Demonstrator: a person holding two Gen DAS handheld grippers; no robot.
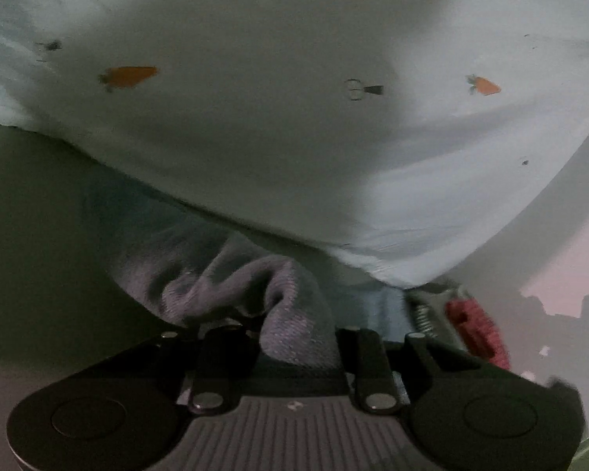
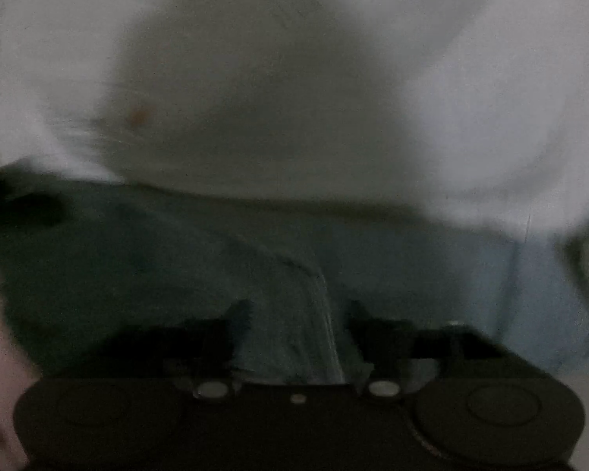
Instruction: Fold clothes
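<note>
Pale carrot-printed sheet [image 1: 294, 117] fills both views, pinkish wall [image 1: 569, 259] beyond; left gripper [image 1: 298, 337] and right gripper [image 2: 294, 337] each clench grey-blue garment [image 1: 231, 286] fabric.

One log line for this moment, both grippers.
phase: mid-fold | left gripper: shut on grey-blue garment | right gripper: shut on same garment, blurred | carrot-print sheet underneath

Right wrist view blurred; right tool [image 2: 294, 337] fingertips buried in fabric [image 2: 286, 314].
</note>
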